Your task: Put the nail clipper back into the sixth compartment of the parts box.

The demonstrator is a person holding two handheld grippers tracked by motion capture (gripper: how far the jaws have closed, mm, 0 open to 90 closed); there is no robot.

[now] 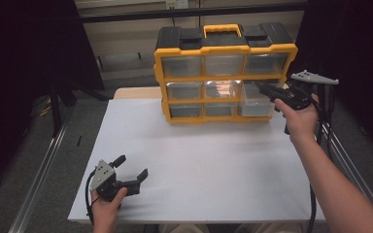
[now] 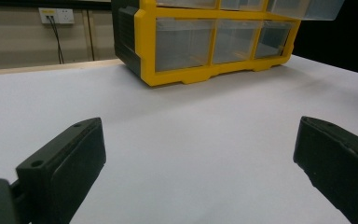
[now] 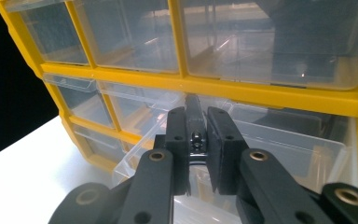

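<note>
A yellow and black drawer cabinet (image 1: 223, 73) with clear drawers stands at the far side of the white table (image 1: 199, 160). Its middle-right drawer (image 1: 255, 103) is pulled out. My right gripper (image 1: 266, 91) hovers over that drawer, shut on a small thin black part (image 3: 195, 133) that stands upright between the pads, above the open drawer (image 3: 279, 140). My left gripper (image 1: 132, 166) rests on the table near the front left. Its jaws stand wide open with nothing between them, and the left gripper (image 2: 200, 154) points toward the cabinet (image 2: 205, 42).
Dark curtains hang on both sides of the table. A metal rail (image 1: 43, 170) runs along the left edge and another along the right. A wall socket with a cable (image 2: 56, 16) sits behind the table.
</note>
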